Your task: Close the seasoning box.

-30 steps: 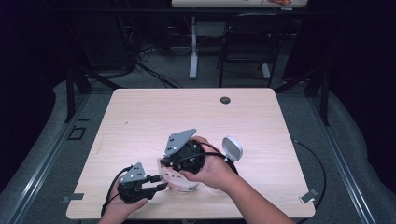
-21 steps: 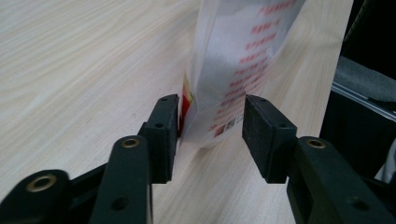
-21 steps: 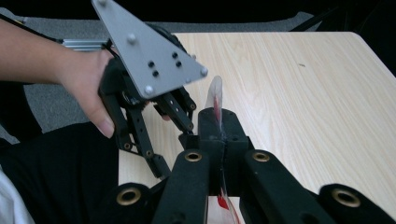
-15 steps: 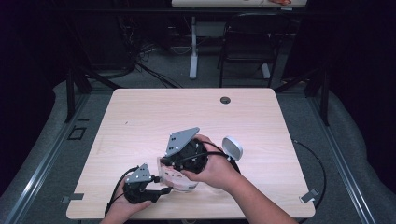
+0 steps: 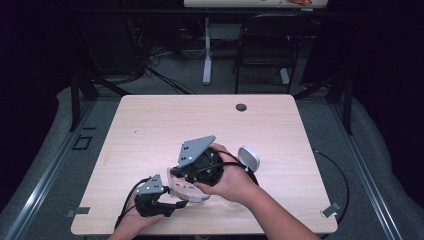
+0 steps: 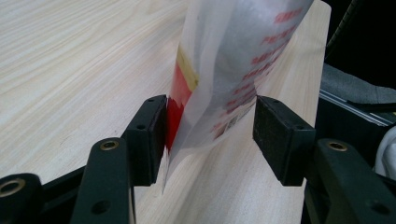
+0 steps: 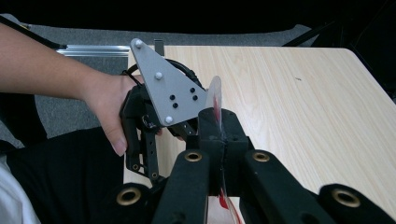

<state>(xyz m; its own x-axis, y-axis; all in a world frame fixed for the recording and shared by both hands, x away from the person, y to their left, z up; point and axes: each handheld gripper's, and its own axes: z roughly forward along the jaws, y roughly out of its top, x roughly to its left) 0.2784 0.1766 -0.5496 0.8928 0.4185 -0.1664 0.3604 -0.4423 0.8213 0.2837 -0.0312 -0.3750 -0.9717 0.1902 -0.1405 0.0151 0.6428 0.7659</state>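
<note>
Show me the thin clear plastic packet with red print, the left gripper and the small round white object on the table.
clear plastic packet (image 6: 224, 70), left gripper view, printed face
left gripper (image 6: 210, 135), left gripper view, gap between open jaws
round white object (image 5: 249, 157), high view, top face

You held both grippers low over the near part of the wooden table (image 5: 150, 130). Your right gripper (image 5: 176, 176), grey plate on top, was clamped on a clear plastic packet (image 5: 186, 190). Your left gripper (image 5: 175, 206) sat near the front edge, its jaws just opened, the packet's near end by them, contact unclear. A round white object (image 5: 249, 157) lay just right of your right hand (image 5: 234, 180). A dark grommet (image 5: 241, 107) sat near the far edge. A chair (image 5: 262, 47) stood beyond the table.
</note>
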